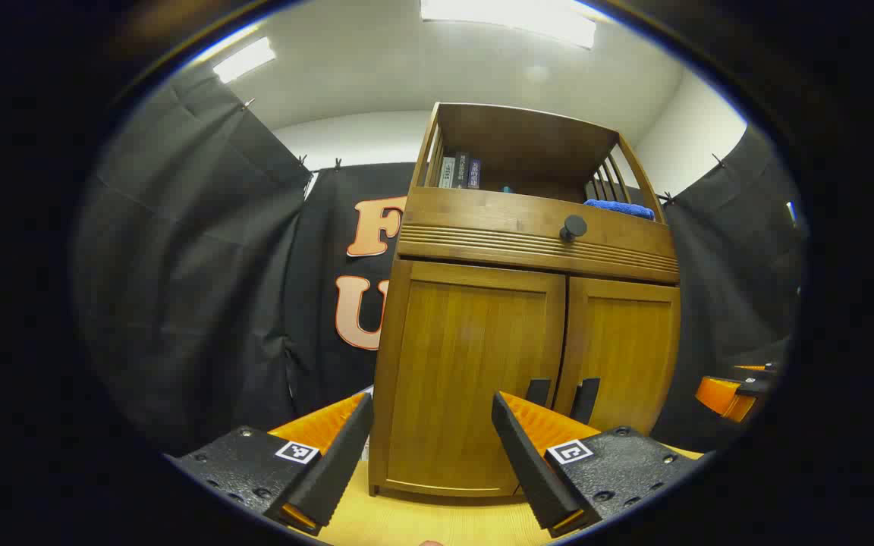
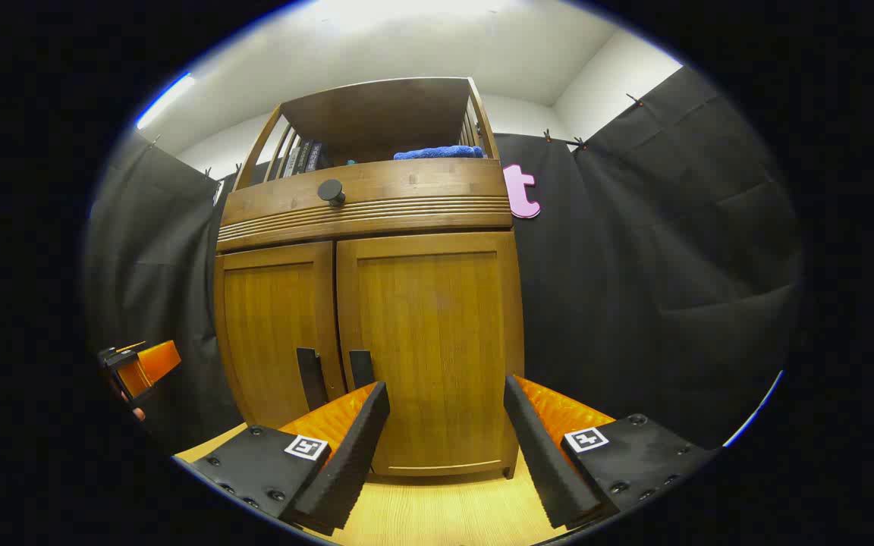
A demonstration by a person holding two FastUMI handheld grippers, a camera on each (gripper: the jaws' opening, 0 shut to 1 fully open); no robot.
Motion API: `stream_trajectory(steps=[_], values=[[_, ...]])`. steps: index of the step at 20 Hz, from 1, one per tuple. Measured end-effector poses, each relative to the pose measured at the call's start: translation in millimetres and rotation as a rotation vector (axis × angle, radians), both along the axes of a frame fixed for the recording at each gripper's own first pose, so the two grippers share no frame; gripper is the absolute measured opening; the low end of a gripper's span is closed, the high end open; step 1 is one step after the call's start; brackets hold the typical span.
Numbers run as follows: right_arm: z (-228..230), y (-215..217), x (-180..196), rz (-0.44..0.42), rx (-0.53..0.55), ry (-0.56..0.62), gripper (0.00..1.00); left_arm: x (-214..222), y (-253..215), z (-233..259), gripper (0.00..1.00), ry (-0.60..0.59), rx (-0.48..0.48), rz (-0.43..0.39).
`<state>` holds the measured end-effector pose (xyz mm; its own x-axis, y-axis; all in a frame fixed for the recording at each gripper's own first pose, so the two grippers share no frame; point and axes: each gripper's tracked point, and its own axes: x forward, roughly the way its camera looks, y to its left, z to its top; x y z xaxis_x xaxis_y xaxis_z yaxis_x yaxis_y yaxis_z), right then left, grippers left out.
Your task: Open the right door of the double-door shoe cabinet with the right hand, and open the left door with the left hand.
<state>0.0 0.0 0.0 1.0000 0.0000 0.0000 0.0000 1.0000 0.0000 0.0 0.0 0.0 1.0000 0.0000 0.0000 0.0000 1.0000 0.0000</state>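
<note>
Left claw [image 1: 431, 455] low in the left gripper view, fingers spread wide apart, gripping nothing, hanging over the pale wooden table [image 1: 437, 523] just short of the shoe cabinet [image 1: 528, 318]. Facing the left door [image 1: 471, 379], shut flush, with its dark handle [image 1: 537, 391] at the inner edge, just beside the matching handle [image 1: 586, 400] of the right door [image 1: 623, 353], also shut. Above both doors, a ribbed drawer front with a round dark knob [image 1: 573, 227]. Higher up, an open shelf holding a few upright books [image 1: 460, 171] at the left and a folded blue cloth [image 1: 619, 208] at the right. Black booth curtain [image 1: 179, 265] behind and to both sides; ceiling lights [image 1: 509, 19] overhead.

Right claw [image 2: 444, 447] in the right gripper view likewise agape and empty, near the cabinet's base, pointed at the right door's lower panel, well apart from both handles. Off at the far left edge of that view, part of the other claw, too small to judge.
</note>
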Motion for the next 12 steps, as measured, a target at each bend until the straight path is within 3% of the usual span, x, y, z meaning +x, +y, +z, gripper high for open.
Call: stream_trajectory(steps=[1,3,5,8,11,12], values=[[0.2,0.8,-0.8,0.001,0.001,0.001,1.0,-0.6,0.8,0.1,0.95,0.0,0.002,0.002],[0.4,-0.1,-1.9,0.004,0.004,0.002,0.89,-2.4,1.2,0.4,0.95,0.0,0.004,0.007],[0.2,-1.0,-2.8,0.008,0.005,0.004,0.93,-2.2,2.8,0.2,0.98,0.002,0.004,0.01],[0.4,-0.2,-2.3,0.012,0.004,0.006,1.0,-3.0,3.2,0.6,0.95,0.005,0.006,0.011],[2.5,0.2,-3.0,0.018,0.005,0.005,1.0,-3.2,3.0,1.5,0.98,0.002,0.01,0.011],[3.3,0.3,-2.7,0.019,0.005,0.002,0.98,-3.0,2.8,1.4,0.95,0.001,0.011,0.01]])
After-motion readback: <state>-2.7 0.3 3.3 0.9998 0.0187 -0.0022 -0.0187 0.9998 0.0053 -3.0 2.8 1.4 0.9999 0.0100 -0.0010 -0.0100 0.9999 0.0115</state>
